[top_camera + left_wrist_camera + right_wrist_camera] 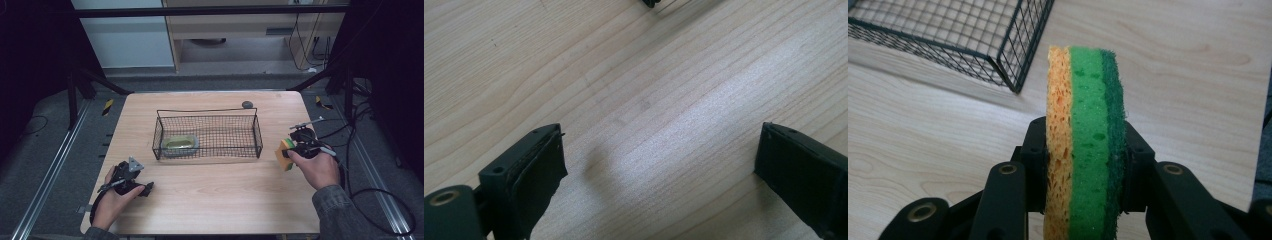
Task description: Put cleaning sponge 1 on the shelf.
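Observation:
A black wire basket (207,134) stands in the middle of the wooden table (210,195), with a green-yellow object in a grey dish (179,145) at its left end. My right gripper (289,151) hovers just right of the basket, shut on a sponge (1085,140) with orange, green and dark green layers, held on edge. The sponge (285,153) is close to the basket corner (1015,85). My left gripper (146,189) rests low near the table's front left, open, its jaws wide apart over bare wood (659,120).
A small dark round object (246,104) lies on the table behind the basket. Cables trail off the right side over the floor. Metal rails run along both sides of the table.

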### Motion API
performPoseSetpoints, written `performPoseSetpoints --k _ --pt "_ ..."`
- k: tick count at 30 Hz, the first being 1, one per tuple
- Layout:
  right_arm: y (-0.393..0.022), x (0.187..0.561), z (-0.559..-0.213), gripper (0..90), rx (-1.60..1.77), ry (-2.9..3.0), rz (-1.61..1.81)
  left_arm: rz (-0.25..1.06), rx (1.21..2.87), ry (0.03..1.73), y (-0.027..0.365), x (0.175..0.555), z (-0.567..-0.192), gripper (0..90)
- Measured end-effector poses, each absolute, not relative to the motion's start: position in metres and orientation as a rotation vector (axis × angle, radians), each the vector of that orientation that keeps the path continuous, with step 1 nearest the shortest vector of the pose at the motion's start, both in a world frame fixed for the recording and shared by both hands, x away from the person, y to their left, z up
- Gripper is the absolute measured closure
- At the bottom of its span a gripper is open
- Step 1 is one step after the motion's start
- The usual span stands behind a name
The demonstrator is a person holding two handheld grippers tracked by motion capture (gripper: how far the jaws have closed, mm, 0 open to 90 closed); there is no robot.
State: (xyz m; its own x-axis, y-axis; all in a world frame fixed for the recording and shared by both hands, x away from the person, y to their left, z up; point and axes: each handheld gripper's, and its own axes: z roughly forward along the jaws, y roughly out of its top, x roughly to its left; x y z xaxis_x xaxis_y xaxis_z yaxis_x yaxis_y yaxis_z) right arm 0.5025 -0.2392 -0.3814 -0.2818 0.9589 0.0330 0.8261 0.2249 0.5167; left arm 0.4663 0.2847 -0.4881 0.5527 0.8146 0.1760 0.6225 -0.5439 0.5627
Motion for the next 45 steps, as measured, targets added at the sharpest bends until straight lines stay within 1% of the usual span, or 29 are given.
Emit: performPoseSetpoints --k 6,10,19,33,45 --pt "-0.230 0.504 -0.363 64.2 1.618 2.205 0.670 0.585 2.340 1.168 0.286 0.467 -0.489 4.4" --pt "-0.222 0.504 -0.342 64.3 1.551 2.195 0.714 0.577 2.330 1.174 0.286 0.467 -0.490 3.9" --pt "-0.207 0.507 -0.318 64.3 1.473 2.161 0.769 0.574 2.325 1.176 0.287 0.468 -0.490 3.6" --pt "-0.183 0.524 -0.294 64.3 1.347 2.222 0.730 0.562 2.311 1.183 0.287 0.468 -0.491 3.1" --pt "-0.165 0.541 -0.289 64.3 1.322 2.233 0.731 0.552 2.309 1.183 0.288 0.468 -0.491 2.5"
